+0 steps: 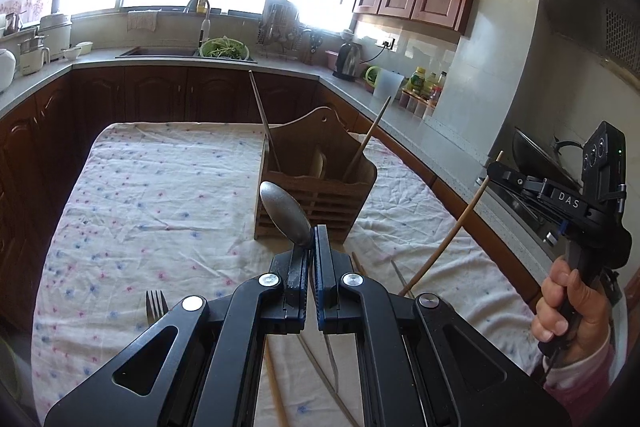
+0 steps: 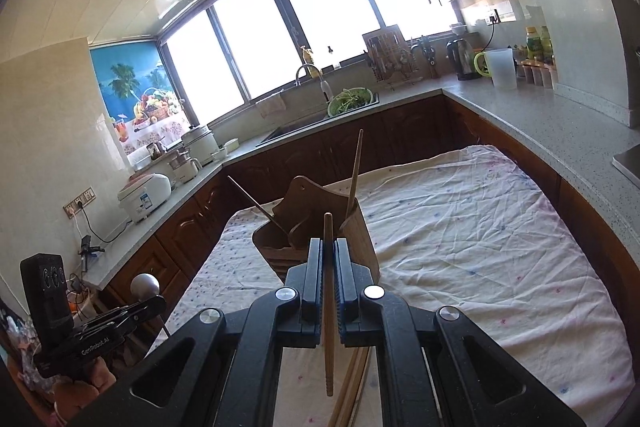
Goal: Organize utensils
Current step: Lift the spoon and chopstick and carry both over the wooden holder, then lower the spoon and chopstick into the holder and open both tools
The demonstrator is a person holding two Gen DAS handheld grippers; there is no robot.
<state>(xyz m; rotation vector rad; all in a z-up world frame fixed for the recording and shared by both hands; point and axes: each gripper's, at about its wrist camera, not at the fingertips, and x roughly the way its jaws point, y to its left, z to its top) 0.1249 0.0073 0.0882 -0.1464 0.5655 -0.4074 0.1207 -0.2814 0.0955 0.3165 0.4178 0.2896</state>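
The left tool (image 1: 311,239), tilted slightly down above the cloth-covered worktop (image 1: 160,187), is clenched on a metal spoon (image 1: 285,211) (bowl up). Ahead stands the wooden utensil holder (image 1: 320,195); a fork (image 1: 156,305) lies left. The right tool (image 2: 328,251) pinches a wooden chopstick (image 2: 328,307).

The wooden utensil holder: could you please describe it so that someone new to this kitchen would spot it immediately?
Start at the table draped in a flower-dotted white cloth in the middle of the kitchen. The wooden utensil holder stands upright towards its far end. It is the only box there, with a slatted front and arched back, and two long sticks lean out of it.
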